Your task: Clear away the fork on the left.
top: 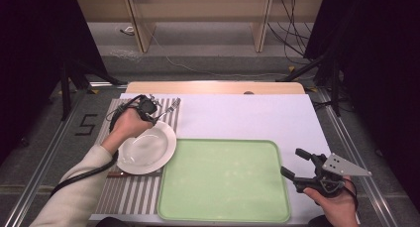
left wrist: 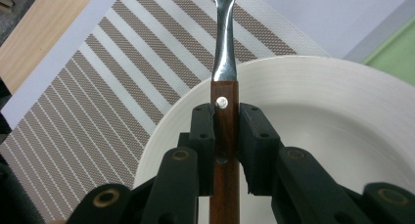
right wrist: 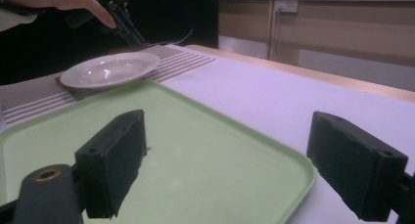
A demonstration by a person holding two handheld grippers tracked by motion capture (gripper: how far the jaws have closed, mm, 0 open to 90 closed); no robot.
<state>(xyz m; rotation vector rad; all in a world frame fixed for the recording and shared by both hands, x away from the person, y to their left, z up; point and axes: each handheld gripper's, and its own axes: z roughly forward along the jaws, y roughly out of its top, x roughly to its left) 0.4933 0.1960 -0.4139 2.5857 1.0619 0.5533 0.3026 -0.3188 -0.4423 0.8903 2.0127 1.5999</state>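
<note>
One striped placemat [top: 124, 187], far left on the table, brown and white bands. One white plate [top: 147, 148] rests on it, empty, its right rim just beside the tray. One left gripper [top: 157, 115], held in one hand [top: 128, 127] above the plate's far edge; jaws clamped on one fork [left wrist: 225, 87]. The fork's wooden handle sits between the pads, one rivet showing, metal neck and tines [top: 174, 105] reaching out over the mat beyond the plate, clear of both. One green tray [top: 224, 180], centre, empty, lying on one white table cover [top: 247, 115]. One right gripper [top: 292, 163], far right, held in one hand [top: 337, 202] just off the tray's right edge; jaws spread wide, nothing between them, pointing across the tray towards the plate.
</note>
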